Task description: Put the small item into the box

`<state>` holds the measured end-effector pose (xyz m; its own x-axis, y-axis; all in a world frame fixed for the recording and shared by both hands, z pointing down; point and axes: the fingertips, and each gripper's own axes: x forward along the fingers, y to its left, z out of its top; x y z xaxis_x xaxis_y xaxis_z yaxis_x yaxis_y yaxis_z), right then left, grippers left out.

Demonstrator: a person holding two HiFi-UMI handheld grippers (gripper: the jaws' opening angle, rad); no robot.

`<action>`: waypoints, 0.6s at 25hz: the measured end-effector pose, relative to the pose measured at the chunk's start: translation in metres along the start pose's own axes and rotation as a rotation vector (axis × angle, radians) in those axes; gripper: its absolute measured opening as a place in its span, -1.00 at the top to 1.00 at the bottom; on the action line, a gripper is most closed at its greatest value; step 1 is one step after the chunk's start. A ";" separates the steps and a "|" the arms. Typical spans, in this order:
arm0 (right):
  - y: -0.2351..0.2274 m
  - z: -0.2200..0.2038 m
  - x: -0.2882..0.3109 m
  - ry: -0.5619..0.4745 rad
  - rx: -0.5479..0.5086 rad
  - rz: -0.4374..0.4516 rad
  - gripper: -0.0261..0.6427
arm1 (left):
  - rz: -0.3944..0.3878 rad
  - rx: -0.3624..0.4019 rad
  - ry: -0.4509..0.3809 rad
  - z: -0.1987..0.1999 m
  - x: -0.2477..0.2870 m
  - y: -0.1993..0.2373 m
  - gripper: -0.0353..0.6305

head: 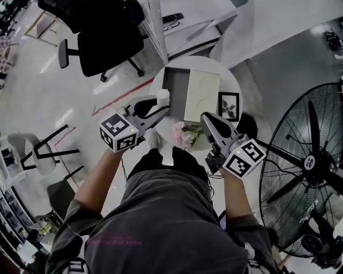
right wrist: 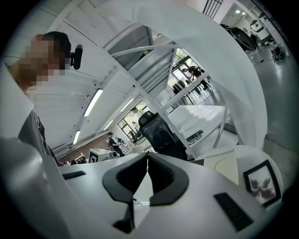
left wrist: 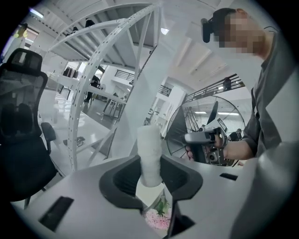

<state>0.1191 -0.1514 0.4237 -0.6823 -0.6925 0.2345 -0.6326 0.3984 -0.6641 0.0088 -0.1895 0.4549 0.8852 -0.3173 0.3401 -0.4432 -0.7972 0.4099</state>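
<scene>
The left hand-held gripper (left wrist: 149,179) pinches the item (left wrist: 149,151), an upright white cylinder with a rough, perhaps foamy surface, over the round white bench (head: 229,80), just left of the box (head: 174,88); the box is grey, its cream lid (head: 202,96) smooth; the right hand-held gripper (right wrist: 147,161) has its ribbed black jaws pressed together, empty; each bears a cube (head: 118,131) of black-and-white square markers.

This looks like an open-plan office that doubles as a test workshop. A black mesh-backed swivel chair on castors (head: 107,43) stands by a long white desk (head: 195,12) carrying a black keyboard (head: 172,18). Red tape (head: 120,96) marks the pale glossy floor (head: 48,101). A big black wire-caged floor fan (head: 310,161), white perforated steel framing (left wrist: 86,79) and ceiling strip lights (right wrist: 93,102) complete it.
</scene>
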 end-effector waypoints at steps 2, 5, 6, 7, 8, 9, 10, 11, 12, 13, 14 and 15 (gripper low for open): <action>-0.012 -0.001 0.000 0.017 0.012 0.004 0.85 | 0.014 0.004 0.034 -0.010 0.016 0.009 0.49; -0.030 -0.003 0.001 0.039 0.029 0.009 0.85 | 0.031 0.016 0.096 -0.029 0.038 0.023 0.48; -0.036 -0.004 0.002 0.044 0.033 0.010 0.85 | 0.035 0.021 0.116 -0.035 0.045 0.028 0.48; -0.041 -0.005 0.003 0.051 0.039 0.011 0.85 | 0.039 0.024 0.137 -0.041 0.051 0.033 0.48; -0.046 -0.007 0.004 0.059 0.045 0.011 0.85 | 0.042 0.026 0.158 -0.048 0.055 0.037 0.48; -0.050 -0.008 0.005 0.068 0.052 0.010 0.85 | 0.044 0.029 0.180 -0.055 0.060 0.041 0.49; -0.055 -0.010 0.007 0.074 0.058 0.010 0.85 | 0.045 0.035 0.201 -0.061 0.064 0.045 0.48; -0.060 -0.010 0.009 0.079 0.062 0.009 0.85 | 0.045 0.044 0.221 -0.066 0.069 0.050 0.48; -0.065 -0.011 0.011 0.082 0.065 0.008 0.85 | 0.045 0.057 0.240 -0.071 0.074 0.054 0.48; -0.071 -0.013 0.013 0.086 0.069 0.006 0.85 | 0.045 0.073 0.259 -0.076 0.079 0.059 0.48; -0.076 -0.015 0.014 0.091 0.074 0.005 0.85 | 0.046 0.091 0.281 -0.083 0.084 0.064 0.48; -0.081 -0.017 0.016 0.096 0.081 0.003 0.85 | 0.049 0.111 0.306 -0.090 0.088 0.068 0.48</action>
<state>0.1535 -0.1840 0.4935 -0.7186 -0.6288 0.2970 -0.6014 0.3475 -0.7194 0.0438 -0.2255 0.5886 0.7724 -0.2006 0.6027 -0.4511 -0.8412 0.2981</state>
